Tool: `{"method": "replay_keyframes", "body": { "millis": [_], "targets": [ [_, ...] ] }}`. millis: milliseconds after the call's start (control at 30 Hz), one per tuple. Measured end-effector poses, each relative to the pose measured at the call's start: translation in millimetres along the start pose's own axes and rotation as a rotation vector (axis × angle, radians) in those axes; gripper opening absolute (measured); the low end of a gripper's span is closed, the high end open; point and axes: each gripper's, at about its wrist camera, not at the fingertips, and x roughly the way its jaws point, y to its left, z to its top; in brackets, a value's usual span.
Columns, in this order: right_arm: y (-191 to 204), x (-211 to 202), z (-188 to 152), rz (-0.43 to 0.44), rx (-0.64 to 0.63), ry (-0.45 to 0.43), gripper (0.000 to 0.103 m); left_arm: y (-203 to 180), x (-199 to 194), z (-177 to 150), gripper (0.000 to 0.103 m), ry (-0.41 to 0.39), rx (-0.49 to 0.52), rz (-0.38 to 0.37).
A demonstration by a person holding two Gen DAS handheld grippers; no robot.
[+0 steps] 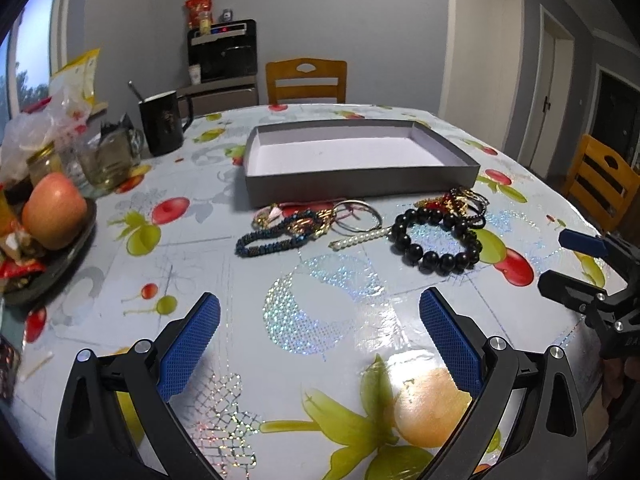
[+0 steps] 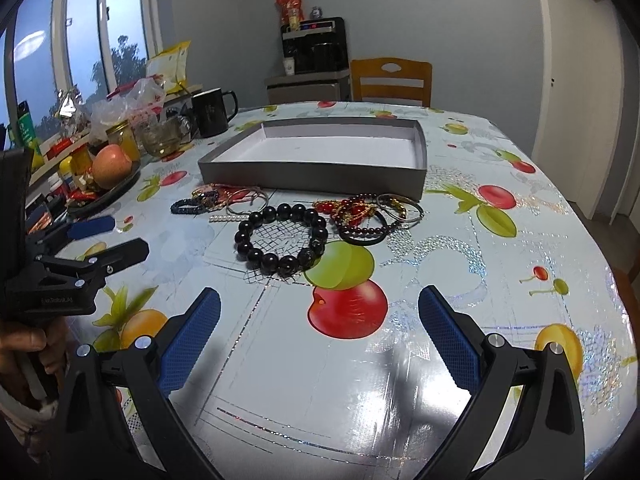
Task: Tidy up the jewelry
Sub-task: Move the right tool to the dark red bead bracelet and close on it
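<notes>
Both wrist cameras sit low above the table, facing 12 o'clock toward the grey tray. Both show the black bead bracelet, and each catches the other gripper at its edge.

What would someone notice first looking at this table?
A chunky black bead bracelet lies in the middle of the fruit-print table, with tangled jewelry beside it. Just behind sits an empty grey tray. An apple rests on a plate at the left.
</notes>
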Motion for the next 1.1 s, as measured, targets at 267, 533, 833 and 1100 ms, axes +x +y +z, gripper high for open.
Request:
{"method": "replay_keyframes", "body": {
  "millis": [267, 533, 833, 1100],
  "targets": [
    [-1.0, -8.2, 22.9, 0.032, -0.044, 0.012, 0.092, 7.1, -2.7, 28.2, 0.097, 0.03, 0.014, -0.012],
    [-10.7, 11.7, 38.1, 0.044, -0.081, 0.085, 0.075, 26.7, 27.9, 45.4, 0.076, 0.127, 0.041, -0.03],
    [-34.8, 39.0, 55.2, 0.033, -0.079, 0.151, 0.063, 34.5, 59.2, 45.4, 0.064, 0.187, 0.068, -0.037],
    [-48.9, 70.7, 67.7, -0.006, -0.096, 0.2, 0.044, 29.0, 66.6, 54.3, 0.064, 0.183, 0.09, -0.025]
  ]
}}
